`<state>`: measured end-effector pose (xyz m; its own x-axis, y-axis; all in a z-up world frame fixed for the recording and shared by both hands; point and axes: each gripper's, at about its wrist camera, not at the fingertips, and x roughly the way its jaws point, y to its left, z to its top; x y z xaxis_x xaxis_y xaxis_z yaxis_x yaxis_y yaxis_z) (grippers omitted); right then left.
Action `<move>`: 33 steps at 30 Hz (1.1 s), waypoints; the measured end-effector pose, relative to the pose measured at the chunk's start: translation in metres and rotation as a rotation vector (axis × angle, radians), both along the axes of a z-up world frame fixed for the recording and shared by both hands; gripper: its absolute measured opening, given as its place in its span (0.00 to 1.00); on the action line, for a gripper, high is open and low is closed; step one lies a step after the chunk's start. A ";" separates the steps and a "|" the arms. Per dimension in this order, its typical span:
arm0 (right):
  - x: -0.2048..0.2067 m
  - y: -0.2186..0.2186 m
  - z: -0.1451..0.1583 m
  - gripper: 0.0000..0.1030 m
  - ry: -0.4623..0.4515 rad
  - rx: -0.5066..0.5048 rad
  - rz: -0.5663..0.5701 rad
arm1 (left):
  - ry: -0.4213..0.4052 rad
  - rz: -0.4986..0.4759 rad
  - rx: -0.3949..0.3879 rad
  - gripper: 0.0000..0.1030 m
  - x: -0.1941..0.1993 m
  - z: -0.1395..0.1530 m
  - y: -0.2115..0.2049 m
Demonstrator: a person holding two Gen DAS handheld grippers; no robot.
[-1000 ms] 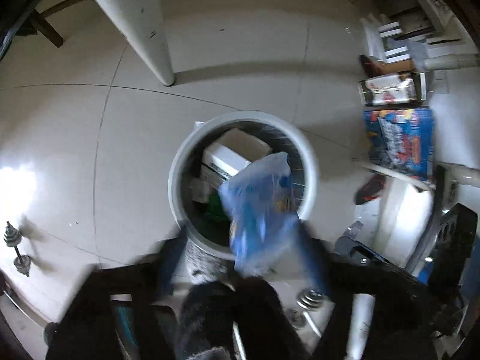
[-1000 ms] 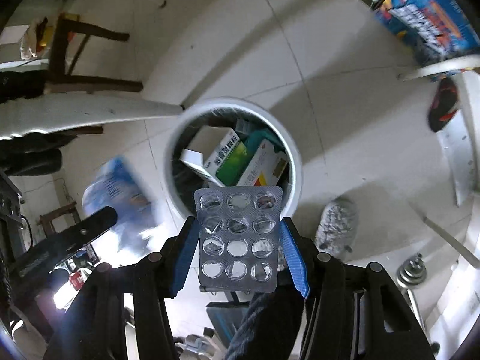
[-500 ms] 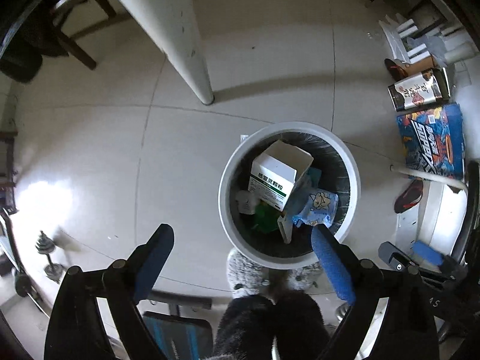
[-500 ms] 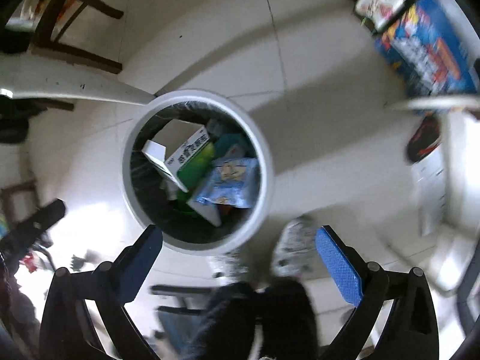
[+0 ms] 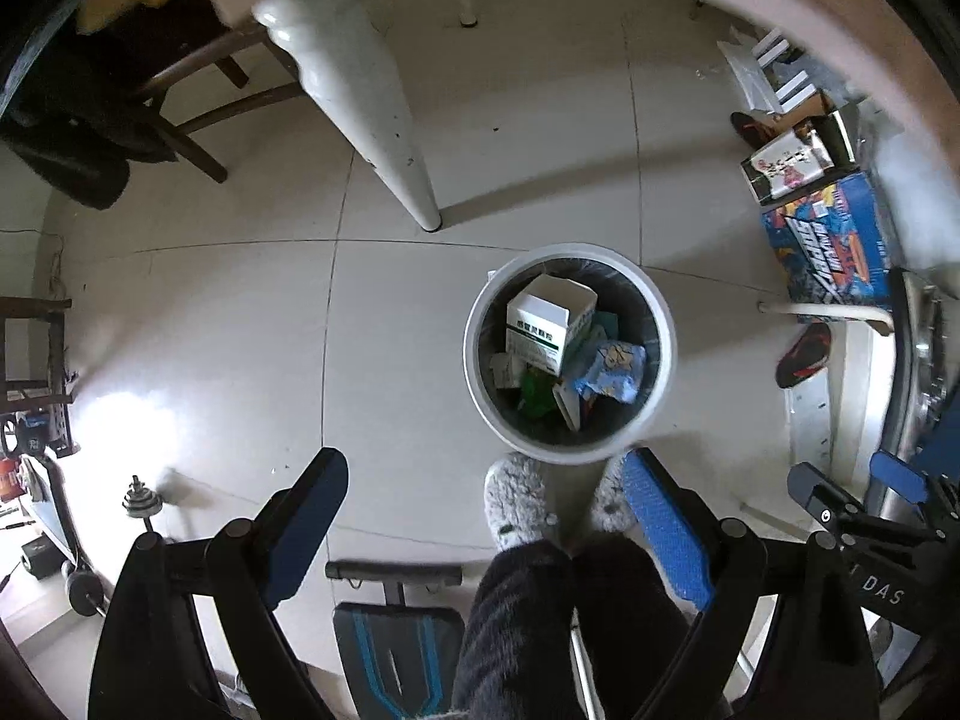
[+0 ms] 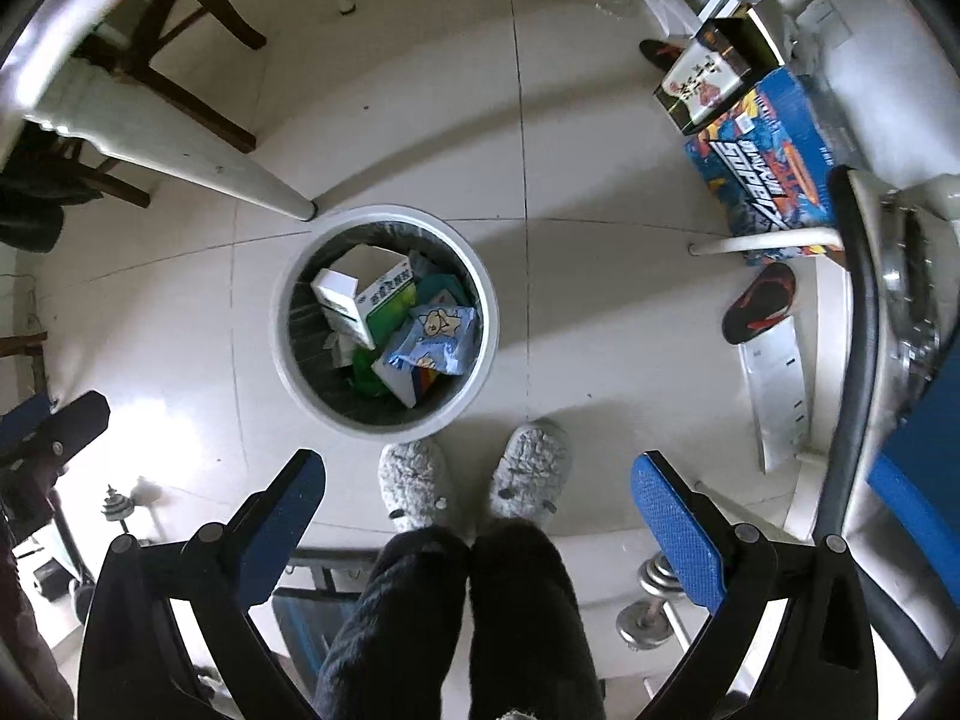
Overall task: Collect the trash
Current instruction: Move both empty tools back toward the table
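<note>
A round white trash bin (image 5: pixel 660 372) stands on the tiled floor; it also shows in the right wrist view (image 6: pixel 489 324). Inside lie a white and green box (image 5: pixel 540 324), a blue snack packet (image 5: pixel 612 369) and other packaging; the same box (image 6: pixel 366 300) and packet (image 6: pixel 429 339) show in the right wrist view. My left gripper (image 5: pixel 486 474) is open and empty, high above the floor near the bin. My right gripper (image 6: pixel 480 468) is open and empty, also high above the bin. No blister pack is visible.
The person's grey slippers (image 6: pixel 474 480) stand next to the bin. A white table leg (image 5: pixel 372 114) and a wooden chair (image 6: pixel 180 60) are behind it. Boxes (image 6: pixel 762 144) and a sandal (image 6: pixel 759 300) lie right. Dumbbell weights (image 5: pixel 141 504) and a bench (image 5: pixel 396 630) are near.
My left gripper let go of the blue packet and my right let go of the blister pack over the bin. Both opened and rose, so the bin looks smaller.
</note>
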<state>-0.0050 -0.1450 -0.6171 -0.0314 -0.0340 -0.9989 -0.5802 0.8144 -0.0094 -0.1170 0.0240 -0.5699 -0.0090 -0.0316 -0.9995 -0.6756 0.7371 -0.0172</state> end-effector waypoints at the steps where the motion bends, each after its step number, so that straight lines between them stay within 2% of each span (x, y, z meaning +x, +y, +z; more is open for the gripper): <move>1: -0.003 0.000 0.009 1.00 0.000 0.003 -0.001 | 0.000 -0.002 0.002 0.91 -0.002 0.009 -0.002; 7: -0.021 -0.002 0.091 1.00 0.006 0.039 0.009 | -0.031 -0.002 -0.002 0.91 -0.019 0.086 -0.011; 11: -0.033 0.001 0.159 1.00 -0.010 0.071 0.030 | -0.051 -0.001 0.009 0.91 -0.029 0.137 -0.011; 15: -0.037 0.004 0.219 1.00 -0.012 0.116 0.020 | -0.055 -0.001 0.084 0.91 -0.034 0.195 -0.007; 19: -0.028 0.015 0.272 1.00 -0.035 0.175 0.006 | -0.064 -0.002 0.167 0.91 -0.025 0.230 0.004; 23: 0.008 0.033 0.313 1.00 -0.079 0.204 0.012 | -0.103 0.023 0.237 0.91 0.004 0.253 0.023; 25: 0.040 0.043 0.328 1.00 -0.103 0.205 0.031 | -0.129 0.025 0.249 1.00 0.029 0.259 0.030; 27: 0.078 0.055 0.340 1.00 -0.133 0.190 0.065 | -0.143 0.026 0.257 1.00 0.055 0.261 0.038; 33: 0.205 0.093 0.339 1.00 -0.186 0.107 0.122 | -0.131 0.051 0.245 1.00 0.161 0.248 0.065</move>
